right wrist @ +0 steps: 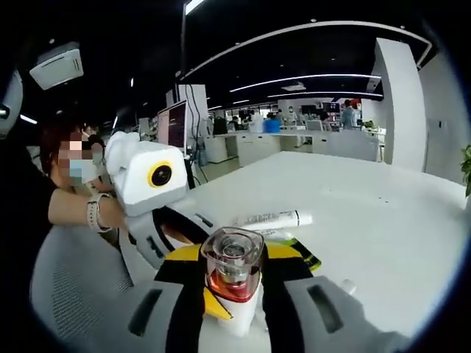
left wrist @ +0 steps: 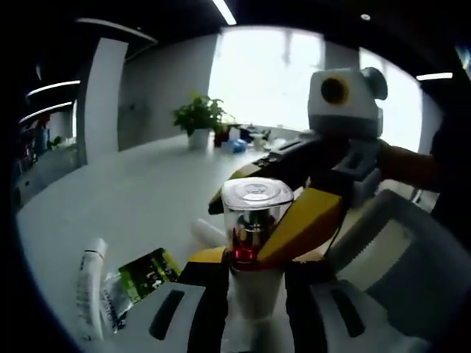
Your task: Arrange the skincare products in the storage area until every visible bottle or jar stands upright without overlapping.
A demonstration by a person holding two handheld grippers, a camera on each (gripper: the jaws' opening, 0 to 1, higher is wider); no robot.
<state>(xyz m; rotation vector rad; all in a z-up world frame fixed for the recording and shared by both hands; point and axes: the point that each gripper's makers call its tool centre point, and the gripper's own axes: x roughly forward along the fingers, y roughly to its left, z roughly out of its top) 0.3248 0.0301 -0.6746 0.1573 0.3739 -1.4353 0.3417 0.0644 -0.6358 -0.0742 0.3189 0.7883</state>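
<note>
Risk of dropping or tipping: both grippers on one bottle (left wrist: 254, 243), pulling unevenly could twist the clear cap loose or slip on the smooth white body. Left gripper (left wrist: 254, 294) closed narrowly around the lower body; right gripper (right wrist: 234, 294) likewise clamped on it, raised above the table (right wrist: 383, 220). Cap glassy, round, red collar beneath. White tube (right wrist: 268, 219) lying flat on the matte white table, glossy green packet (left wrist: 147, 273) beside it.
</note>
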